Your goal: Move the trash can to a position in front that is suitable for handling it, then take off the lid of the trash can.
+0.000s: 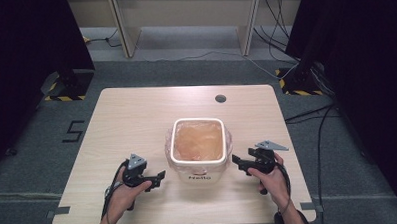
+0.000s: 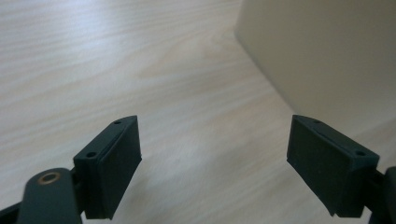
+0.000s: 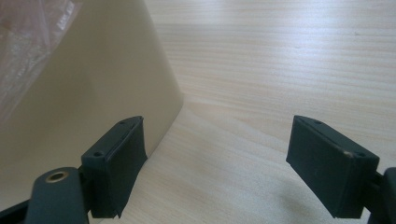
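A cream square bin (image 1: 198, 167) lined with a clear plastic bag (image 1: 198, 139) stands at the middle front of the wooden table (image 1: 136, 119); "Hello" is printed on its front. My left gripper (image 1: 160, 176) rests low at the bin's left, open, nothing between its jaws. In the left gripper view the gripper (image 2: 215, 161) points at bare wood with the bin's wall (image 2: 322, 56) at upper right. My right gripper (image 1: 237, 162) sits at the bin's right, open and empty. In the right gripper view the gripper (image 3: 215, 161) has the bin's wall (image 3: 93, 93) and bag edge (image 3: 32, 37) at left.
A round cable hole (image 1: 220, 98) lies in the table's far side. Cables (image 1: 306, 113) run over the grey floor to the right. Black stands with striped feet (image 1: 65, 91) flank the table at the back.
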Demonstrator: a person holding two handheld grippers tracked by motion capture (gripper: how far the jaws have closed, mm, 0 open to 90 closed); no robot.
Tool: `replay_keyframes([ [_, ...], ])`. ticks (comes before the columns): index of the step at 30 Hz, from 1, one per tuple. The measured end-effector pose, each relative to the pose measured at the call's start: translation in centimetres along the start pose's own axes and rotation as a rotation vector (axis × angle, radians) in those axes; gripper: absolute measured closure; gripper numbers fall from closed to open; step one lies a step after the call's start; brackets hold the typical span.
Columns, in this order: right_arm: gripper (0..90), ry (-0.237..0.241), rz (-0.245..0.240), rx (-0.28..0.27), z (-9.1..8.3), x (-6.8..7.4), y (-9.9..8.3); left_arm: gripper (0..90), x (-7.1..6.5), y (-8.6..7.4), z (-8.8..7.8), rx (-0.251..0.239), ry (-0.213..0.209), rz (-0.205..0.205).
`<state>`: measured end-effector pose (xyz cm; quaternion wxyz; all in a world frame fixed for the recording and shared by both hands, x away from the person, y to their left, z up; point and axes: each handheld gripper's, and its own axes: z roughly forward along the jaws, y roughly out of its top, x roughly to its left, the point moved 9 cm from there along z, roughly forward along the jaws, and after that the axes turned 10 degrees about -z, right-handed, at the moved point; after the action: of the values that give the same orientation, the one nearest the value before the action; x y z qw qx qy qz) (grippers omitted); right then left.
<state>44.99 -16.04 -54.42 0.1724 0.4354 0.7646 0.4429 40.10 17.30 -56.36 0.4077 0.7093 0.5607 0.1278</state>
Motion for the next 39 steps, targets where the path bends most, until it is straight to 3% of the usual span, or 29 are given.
replay_keyframes([
  [6,19.6,-0.001,-0.005,0.006,0.2,0.0,-0.2,17.2,1.3,-1.7,-1.0,0.028,0.01,-0.013],
  [10,19.5,-0.002,-0.007,0.005,0.2,0.0,-0.2,16.9,1.6,-2.4,-1.4,0.036,0.032,0.018],
  [11,19.6,-0.002,-0.007,0.006,0.2,0.0,-0.3,16.5,1.7,-2.9,-1.2,0.036,0.053,0.062],
  [12,19.6,-0.002,-0.008,0.007,0.2,0.0,-0.3,15.6,1.7,-2.9,-1.2,0.036,0.053,0.062],
  [13,19.5,-0.002,-0.008,0.007,0.2,0.0,-0.3,15.2,1.7,-3.0,-1.1,0.027,0.072,0.114],
  [26,19.5,-0.012,-0.017,-0.022,-0.3,-0.3,0.7,14.3,1.7,-3.0,-1.1,0.022,0.067,0.113],
  [31,22.1,0.005,-0.013,-0.108,-1.6,-0.2,3.2,14.2,1.7,-3.0,-1.0,0.021,0.066,0.113],
  [39,30.1,0.003,-0.049,-0.166,-3.0,-0.2,5.8,14.2,1.7,-3.0,-1.1,0.023,0.067,0.113],
])
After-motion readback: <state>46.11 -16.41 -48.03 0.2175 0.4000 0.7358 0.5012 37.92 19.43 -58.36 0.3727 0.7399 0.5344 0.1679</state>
